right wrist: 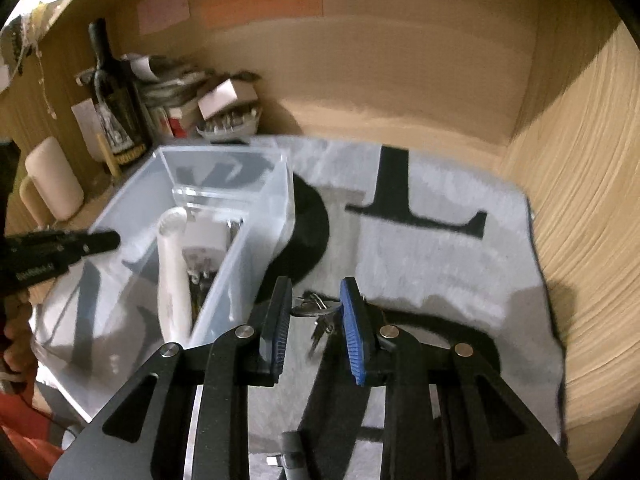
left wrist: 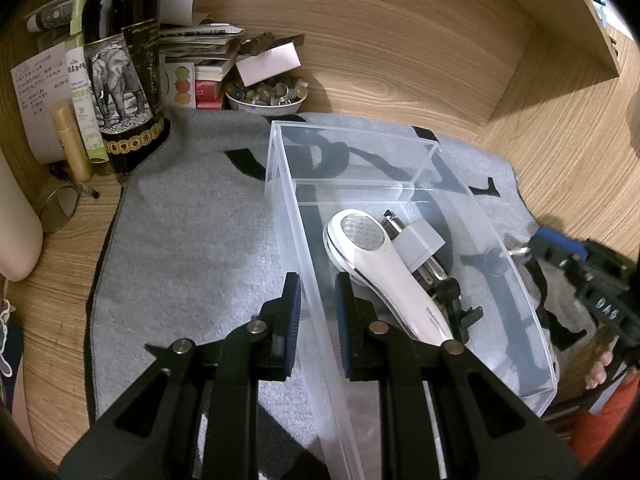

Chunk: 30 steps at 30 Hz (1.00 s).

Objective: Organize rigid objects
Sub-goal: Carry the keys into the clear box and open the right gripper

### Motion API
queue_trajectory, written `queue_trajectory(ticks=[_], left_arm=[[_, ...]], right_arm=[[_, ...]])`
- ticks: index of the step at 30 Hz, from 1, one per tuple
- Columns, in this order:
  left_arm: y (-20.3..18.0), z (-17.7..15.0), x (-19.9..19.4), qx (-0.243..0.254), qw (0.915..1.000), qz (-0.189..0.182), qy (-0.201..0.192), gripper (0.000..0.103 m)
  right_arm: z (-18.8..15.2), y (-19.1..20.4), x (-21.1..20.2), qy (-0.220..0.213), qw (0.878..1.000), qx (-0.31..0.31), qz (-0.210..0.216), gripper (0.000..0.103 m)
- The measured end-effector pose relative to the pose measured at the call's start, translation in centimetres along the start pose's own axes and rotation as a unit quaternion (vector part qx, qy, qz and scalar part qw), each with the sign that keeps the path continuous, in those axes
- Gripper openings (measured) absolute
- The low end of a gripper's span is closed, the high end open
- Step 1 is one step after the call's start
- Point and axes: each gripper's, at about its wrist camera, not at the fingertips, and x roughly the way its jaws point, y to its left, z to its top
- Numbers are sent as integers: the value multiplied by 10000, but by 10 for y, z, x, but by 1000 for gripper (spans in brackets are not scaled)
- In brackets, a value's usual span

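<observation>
Left gripper (left wrist: 318,308), lower centre of the left wrist view: jaws clamped on the near side wall of the clear plastic bin (left wrist: 304,248), one pad outside, one inside. The bin sits on a grey mat (left wrist: 192,240) with black lettering, mid-frame. Inside it lie a white handheld device (left wrist: 380,264), a small grey block (left wrist: 422,246) and dark metal bits, hard to make out. Right gripper (right wrist: 314,314), lower centre of the blurred right wrist view: jaws nearly together, pinching a bunch of keys (right wrist: 316,312) whose ring shows between the pads and whose keys dangle below, just right of the bin's wall. Upper left of the left view: a dark bottle (left wrist: 120,68) with an elephant label, and a bowl of beads (left wrist: 266,98).
</observation>
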Motion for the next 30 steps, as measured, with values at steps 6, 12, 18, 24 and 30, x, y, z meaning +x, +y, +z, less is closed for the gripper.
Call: queue_trajectory(ticks=[6, 12, 18, 24, 30], left_arm=[[0, 0, 0, 16, 10000, 18, -1, 16], [0, 0, 0, 23, 10000, 25, -2, 16], [0, 0, 0, 24, 10000, 26, 0, 16], [0, 0, 1, 26, 10000, 24, -1, 16], [0, 0, 1, 26, 10000, 29, -1, 16]], right_arm=[[20, 6, -24, -480, 9988, -117, 52, 23], [39, 24, -46, -927, 9949, -331, 219, 23], [48, 45, -52, -1126, 9909, -496, 539, 23], [47, 76, -37, -980, 9883, -814, 837, 23], [38, 92, -8, -521, 9888, -1063, 909, 23]])
